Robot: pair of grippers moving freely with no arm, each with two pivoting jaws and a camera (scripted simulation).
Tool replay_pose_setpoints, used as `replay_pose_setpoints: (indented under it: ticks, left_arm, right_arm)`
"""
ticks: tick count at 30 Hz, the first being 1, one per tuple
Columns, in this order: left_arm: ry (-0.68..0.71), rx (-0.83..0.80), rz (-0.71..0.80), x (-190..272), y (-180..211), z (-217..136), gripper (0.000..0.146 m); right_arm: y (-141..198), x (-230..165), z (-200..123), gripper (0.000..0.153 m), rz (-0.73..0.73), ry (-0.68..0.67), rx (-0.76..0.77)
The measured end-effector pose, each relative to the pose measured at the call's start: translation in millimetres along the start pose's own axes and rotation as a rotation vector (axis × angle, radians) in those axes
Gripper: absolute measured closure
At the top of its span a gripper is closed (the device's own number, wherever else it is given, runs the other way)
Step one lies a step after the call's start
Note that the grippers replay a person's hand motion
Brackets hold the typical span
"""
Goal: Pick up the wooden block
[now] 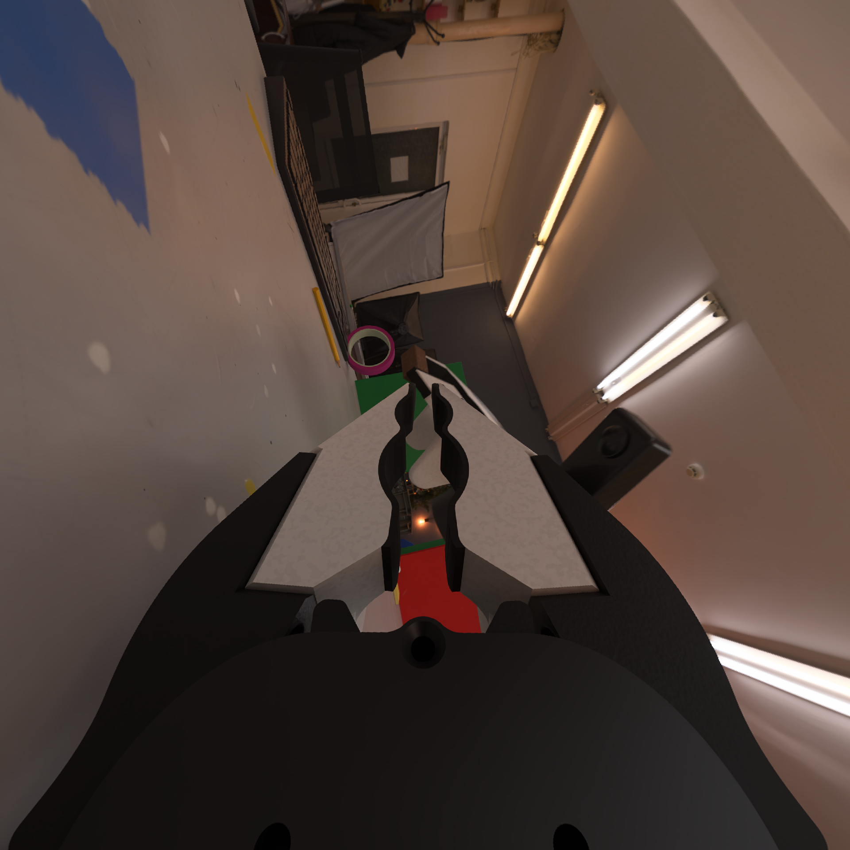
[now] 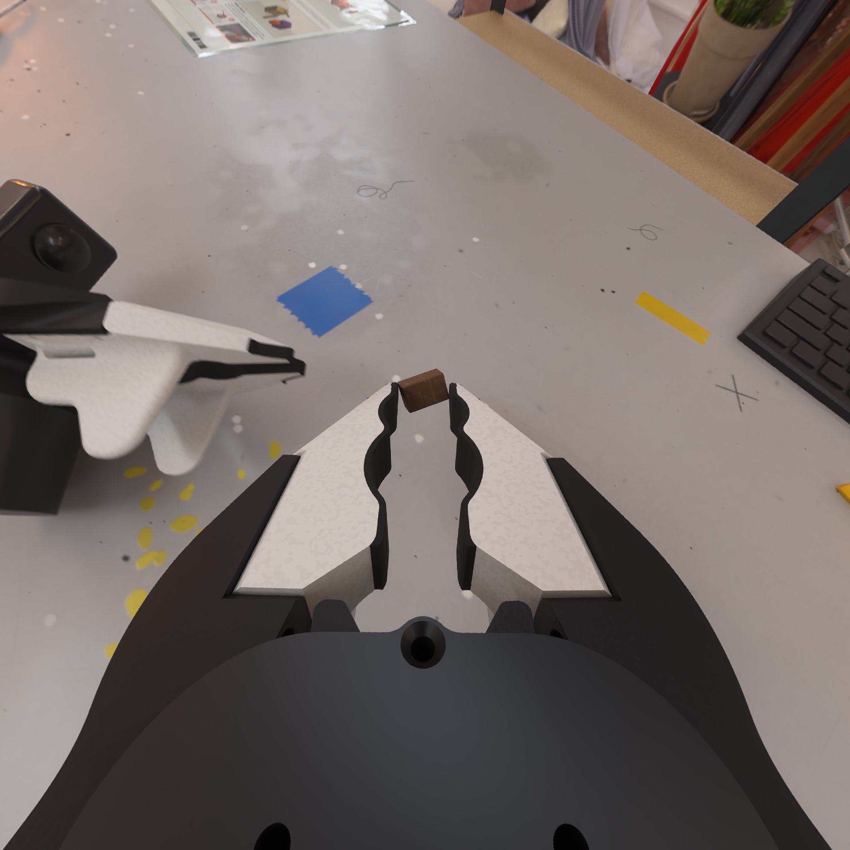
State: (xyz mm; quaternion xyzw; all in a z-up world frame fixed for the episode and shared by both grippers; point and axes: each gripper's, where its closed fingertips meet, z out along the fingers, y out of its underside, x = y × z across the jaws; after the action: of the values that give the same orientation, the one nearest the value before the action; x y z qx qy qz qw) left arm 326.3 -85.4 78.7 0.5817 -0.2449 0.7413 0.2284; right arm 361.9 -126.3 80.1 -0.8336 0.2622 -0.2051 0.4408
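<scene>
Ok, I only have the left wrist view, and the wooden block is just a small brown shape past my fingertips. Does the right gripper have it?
Observer: It looks so. The wooden block sits, slightly tilted, right between the right gripper's fingertips, which close on both its sides.
Operator: Anything close by on that side?
Observer: A dark keyboard lies on the table off to the right, well apart from the block.
Operator: And where is my gripper?
Observer: The left gripper is turned on its side to the left of the block, tips pointing toward it and not touching it.
</scene>
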Motion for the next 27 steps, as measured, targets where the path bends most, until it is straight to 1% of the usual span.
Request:
replay_pose_setpoints:
  ticks: [5, 10, 14, 18, 22, 27]
  left_arm:
    - [-0.007, -0.005, 0.011, -1.7, 0.5, 0.2, 0.139]
    - [-0.007, -0.003, 0.014, -1.6, -0.3, -0.4, 0.140]
    - [0.000, -0.004, 0.015, -0.1, -0.1, -0.6, 0.140]
    - [0.008, -0.008, 0.022, 1.6, 0.8, -0.8, 0.140]
    - [0.014, -0.010, 0.027, 3.1, 1.5, -1.1, 0.140]
    - [0.021, -0.017, 0.029, 4.6, 2.4, -1.2, 0.140]
  right_arm:
    - [-7.1, -20.0, 9.9, 0.131, -0.012, -0.038, -0.055]
    - [-13.4, -28.2, 8.5, 0.131, -0.030, -0.057, -0.061]
    - [-11.1, -27.5, 7.9, 0.131, -0.086, -0.025, -0.120]
    - [-11.8, -27.5, 6.9, 0.131, -0.110, -0.028, -0.151]
    - [-12.8, -27.5, 6.3, 0.131, -0.138, -0.035, -0.171]
    - [-15.2, -29.1, 5.0, 0.131, -0.134, -0.064, -0.166]
